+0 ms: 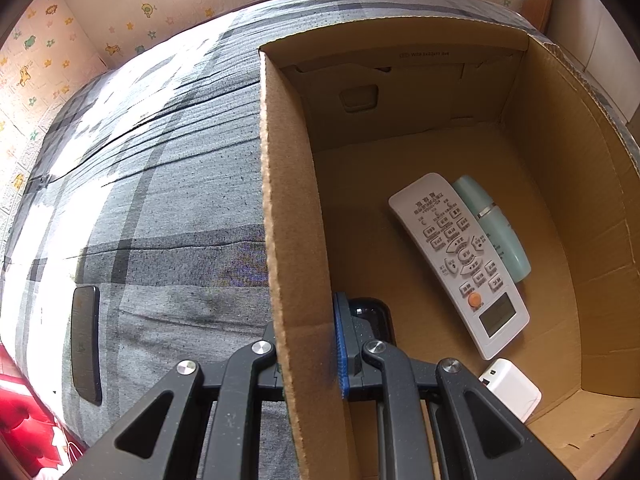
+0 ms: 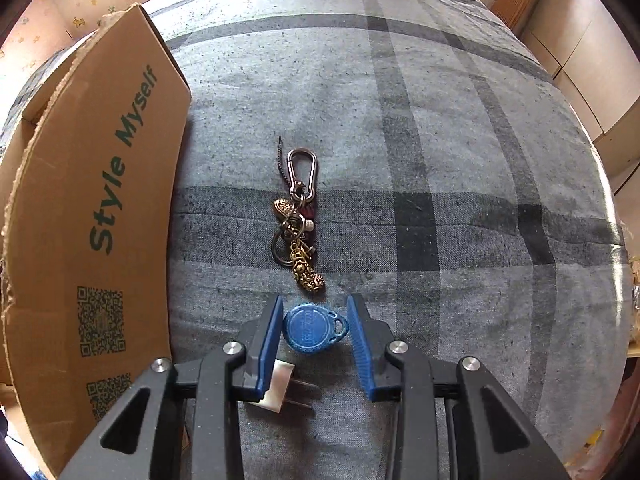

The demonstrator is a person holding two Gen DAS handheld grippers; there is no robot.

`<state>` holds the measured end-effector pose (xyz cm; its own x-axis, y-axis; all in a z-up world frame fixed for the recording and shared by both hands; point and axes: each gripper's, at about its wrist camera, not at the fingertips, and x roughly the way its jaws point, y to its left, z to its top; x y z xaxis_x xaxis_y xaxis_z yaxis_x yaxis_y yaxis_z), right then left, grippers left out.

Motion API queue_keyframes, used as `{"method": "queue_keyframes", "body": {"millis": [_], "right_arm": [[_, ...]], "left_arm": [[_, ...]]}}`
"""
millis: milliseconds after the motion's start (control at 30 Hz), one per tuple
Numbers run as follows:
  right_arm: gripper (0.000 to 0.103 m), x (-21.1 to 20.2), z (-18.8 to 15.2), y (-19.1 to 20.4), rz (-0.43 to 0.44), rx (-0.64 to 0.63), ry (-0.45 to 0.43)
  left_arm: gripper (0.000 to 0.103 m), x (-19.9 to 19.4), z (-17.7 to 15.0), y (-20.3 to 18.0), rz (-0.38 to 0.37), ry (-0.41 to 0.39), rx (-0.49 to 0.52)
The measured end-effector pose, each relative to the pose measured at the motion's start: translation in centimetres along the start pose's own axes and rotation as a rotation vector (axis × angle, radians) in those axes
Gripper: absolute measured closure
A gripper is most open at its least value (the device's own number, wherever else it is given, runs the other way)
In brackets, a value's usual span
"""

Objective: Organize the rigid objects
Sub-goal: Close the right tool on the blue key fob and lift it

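Note:
A cardboard box (image 1: 568, 240) stands on a grey plaid bed. Inside lie a white remote (image 1: 460, 260), a pale green tube (image 1: 496, 228), a white charger block (image 1: 512, 388) and a dark case (image 1: 374, 316). My left gripper (image 1: 308, 344) is shut on the box's left wall (image 1: 288, 200). A black phone (image 1: 85, 342) lies on the bed left of the box. In the right wrist view my right gripper (image 2: 315, 328) is open around a blue key fob (image 2: 310, 330) lying on the bed. A brass keychain with a carabiner (image 2: 298, 220) lies just beyond it. A white plug (image 2: 280, 386) lies under the left finger.
The box's outer wall, printed "Style Myself" (image 2: 100, 220), stands left of the right gripper. A red cloth (image 1: 24, 432) lies at the bed's near left. Walls with cartoon stickers stand behind the bed, and wooden cabinets (image 2: 592, 60) to the right.

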<state>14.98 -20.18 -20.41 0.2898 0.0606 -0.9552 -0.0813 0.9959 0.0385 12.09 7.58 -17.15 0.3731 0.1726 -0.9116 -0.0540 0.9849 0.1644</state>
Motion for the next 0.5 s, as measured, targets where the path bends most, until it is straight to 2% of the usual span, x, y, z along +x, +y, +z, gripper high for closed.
{"method": "queue_keyframes", "body": {"millis": [500], "right_arm": [[0.068, -6.3, 0.6, 1.0, 0.012, -0.029, -0.093]], "left_arm": [[0.088, 0.2, 0.0, 0.1, 0.000, 0.003, 0.006]]}}
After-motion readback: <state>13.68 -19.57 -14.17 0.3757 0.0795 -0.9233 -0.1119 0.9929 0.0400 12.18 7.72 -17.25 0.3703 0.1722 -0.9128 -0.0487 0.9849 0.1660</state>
